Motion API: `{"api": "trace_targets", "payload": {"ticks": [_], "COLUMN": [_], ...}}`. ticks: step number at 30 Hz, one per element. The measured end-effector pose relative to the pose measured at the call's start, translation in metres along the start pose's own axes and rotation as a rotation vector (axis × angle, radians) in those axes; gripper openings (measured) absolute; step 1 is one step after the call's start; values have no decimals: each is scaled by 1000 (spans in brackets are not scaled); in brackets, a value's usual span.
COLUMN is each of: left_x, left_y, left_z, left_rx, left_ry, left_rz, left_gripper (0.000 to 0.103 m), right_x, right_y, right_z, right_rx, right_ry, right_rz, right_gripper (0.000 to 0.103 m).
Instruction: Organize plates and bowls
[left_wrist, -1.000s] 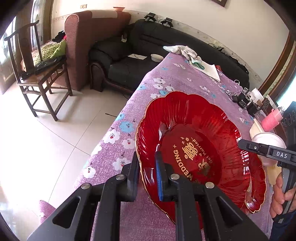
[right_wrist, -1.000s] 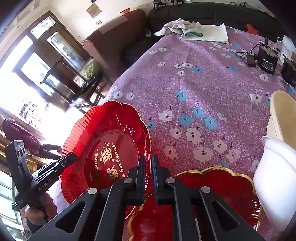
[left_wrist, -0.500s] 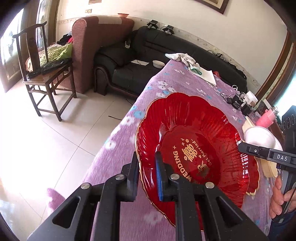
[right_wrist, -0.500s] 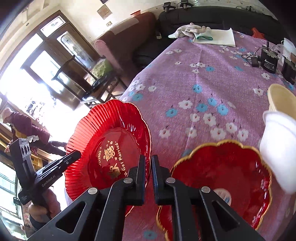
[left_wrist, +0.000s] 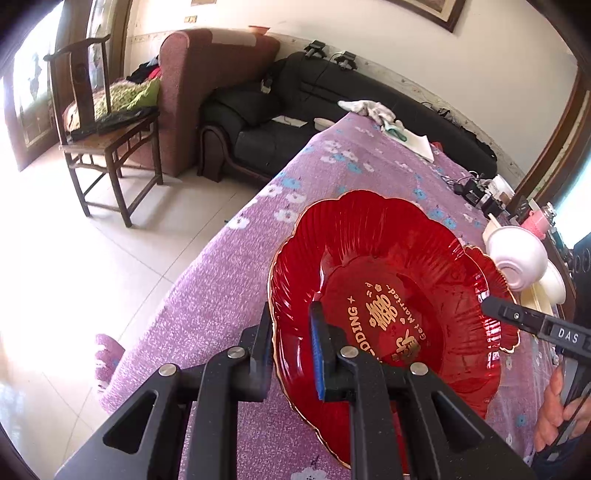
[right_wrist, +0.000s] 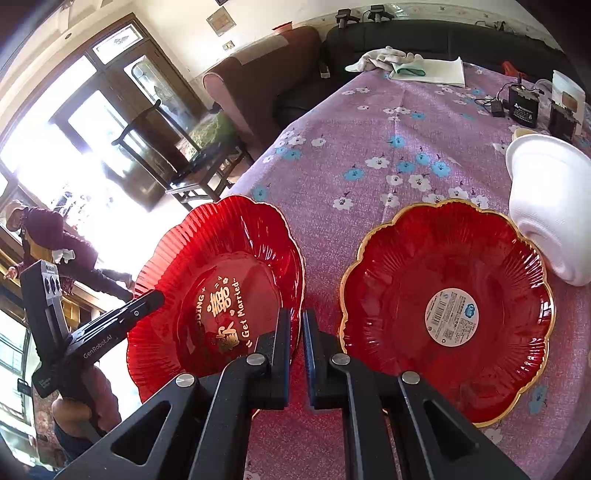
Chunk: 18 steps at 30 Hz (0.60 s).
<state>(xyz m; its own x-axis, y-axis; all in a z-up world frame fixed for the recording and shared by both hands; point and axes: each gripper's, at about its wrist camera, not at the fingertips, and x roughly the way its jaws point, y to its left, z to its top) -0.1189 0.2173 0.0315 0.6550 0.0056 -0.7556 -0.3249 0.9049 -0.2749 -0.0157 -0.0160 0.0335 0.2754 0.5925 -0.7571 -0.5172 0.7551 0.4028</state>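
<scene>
Jaws of the left gripper (left_wrist: 291, 343) pinch the near rim of the wedding plate (left_wrist: 388, 314), and the right gripper (right_wrist: 293, 343) clamps its opposite rim — a two-sided hold that likely keeps the wide, glossy dish level above the counter (right_wrist: 369, 122). Just beside it lies a second red plate (right_wrist: 447, 306), gold-edged with a sticker at its centre — probably where the carried one will be stacked. Past that plate's far edge sits a white bowl (right_wrist: 550, 206), tipped on its side. Cloths lie at the far end.
</scene>
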Motion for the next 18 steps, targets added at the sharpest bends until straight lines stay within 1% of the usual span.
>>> {"api": "trace_targets", "payload": {"ticks": [4,5,6,13,17,18], "left_x": [0,-1,-2,-4,-8,-10], "left_y": [2,1,1,-3,0,2], "left_z": [-4,-4,-5,-6,-9,-9], "left_rx": [-8,-5,-1,10,3,-2], "left_ry": [-10,-14,-14,-16,-26,-30], "left_rz": [4,8,14,21,43,46], "left_gripper": [15,16,17,20,31,32], "right_x": [6,6,5,-11,-30,-35], "right_y": [-2,-2,-3,-10,-11,-11], "right_z": [0,1,1,-3,-7,-8], "right_rx": [-9,-12,-12,-1,-4,-7], "right_ry": [6,7,5,-36,-85,-98], "right_rz": [3,3,3,11,33,37], "right_gripper": [9,10,10,10,10,10]}}
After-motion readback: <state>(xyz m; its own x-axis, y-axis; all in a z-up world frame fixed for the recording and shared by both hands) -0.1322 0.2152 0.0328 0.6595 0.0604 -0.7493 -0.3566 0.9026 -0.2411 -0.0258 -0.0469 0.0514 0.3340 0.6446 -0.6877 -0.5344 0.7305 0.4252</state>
